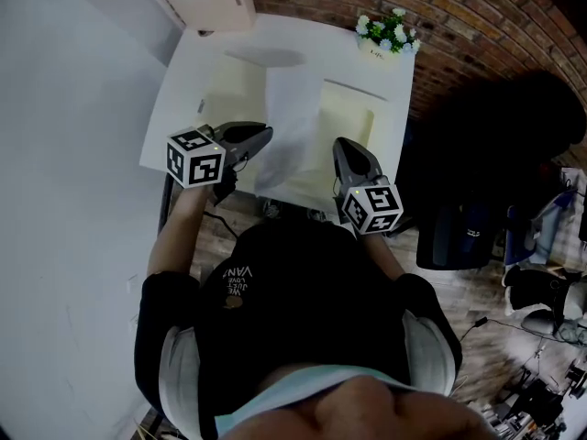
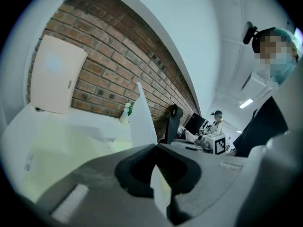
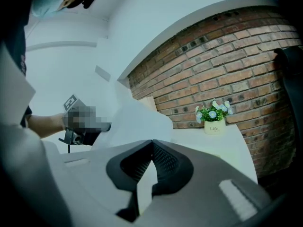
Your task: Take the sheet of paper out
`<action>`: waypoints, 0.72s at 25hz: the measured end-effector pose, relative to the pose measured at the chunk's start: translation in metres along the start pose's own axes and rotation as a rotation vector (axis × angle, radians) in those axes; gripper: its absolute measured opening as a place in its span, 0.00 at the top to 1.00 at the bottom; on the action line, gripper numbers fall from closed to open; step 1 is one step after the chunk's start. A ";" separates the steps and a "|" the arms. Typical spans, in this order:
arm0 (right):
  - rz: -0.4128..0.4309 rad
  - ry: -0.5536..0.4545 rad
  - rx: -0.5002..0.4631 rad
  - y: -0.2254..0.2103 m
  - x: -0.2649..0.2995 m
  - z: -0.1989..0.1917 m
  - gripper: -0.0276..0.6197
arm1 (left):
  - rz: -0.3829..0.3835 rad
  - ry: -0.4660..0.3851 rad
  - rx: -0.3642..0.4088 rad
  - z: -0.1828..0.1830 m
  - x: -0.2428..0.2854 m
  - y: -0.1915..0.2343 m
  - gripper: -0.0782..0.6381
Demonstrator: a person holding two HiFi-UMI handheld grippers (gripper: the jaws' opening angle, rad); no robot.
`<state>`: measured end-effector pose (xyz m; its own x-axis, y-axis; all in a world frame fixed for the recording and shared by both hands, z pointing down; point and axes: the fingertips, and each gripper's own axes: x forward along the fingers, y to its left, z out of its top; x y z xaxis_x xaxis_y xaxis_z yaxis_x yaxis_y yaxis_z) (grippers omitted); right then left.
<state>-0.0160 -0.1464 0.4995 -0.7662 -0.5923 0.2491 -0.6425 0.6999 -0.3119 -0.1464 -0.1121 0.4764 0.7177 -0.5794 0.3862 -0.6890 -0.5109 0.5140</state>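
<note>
Left jaws: the left gripper (image 1: 264, 136) is closed tight, with the left margin of the sheet of paper (image 1: 292, 117) pinched between the pads.
Right jaws: the right gripper (image 1: 342, 147) is closed too, and a strip of the same sheet shows between its pads in the right gripper view.
Sheet, place: it is held up between the two grippers, on the person's side of the flower pot (image 1: 387, 33) and well short of it.
Sheet, handling: probably very light, thin and limp. It bows between the two grips, would crease or tear if the hands pulled apart, and could slide out of a weak pinch.
Where to hold: the margins of the near half, one grip on each side as now, keep it spread.
Long axis: it runs from the person away toward the flower pot's end of the table (image 1: 183, 108), and the short side spans from gripper to gripper.
Facing: the sheet tilts, and the left gripper view sees it nearly edge-on.
Cream folder (image 1: 348, 122): it lies flat on the table, nearer the person than the flower pot. I cannot tell whether the sheet's far end touches it.
</note>
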 end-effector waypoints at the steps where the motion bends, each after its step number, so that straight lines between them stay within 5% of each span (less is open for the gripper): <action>1: 0.003 -0.001 -0.002 0.000 0.002 0.001 0.96 | -0.004 -0.005 0.012 0.003 -0.003 -0.003 0.89; 18: 0.105 -0.039 -0.003 -0.007 0.030 0.020 0.96 | -0.071 -0.077 0.176 0.050 -0.032 -0.056 0.89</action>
<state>-0.0343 -0.1775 0.4906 -0.8282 -0.5308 0.1797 -0.5590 0.7598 -0.3319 -0.1359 -0.0970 0.3973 0.7600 -0.5815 0.2903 -0.6487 -0.6515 0.3934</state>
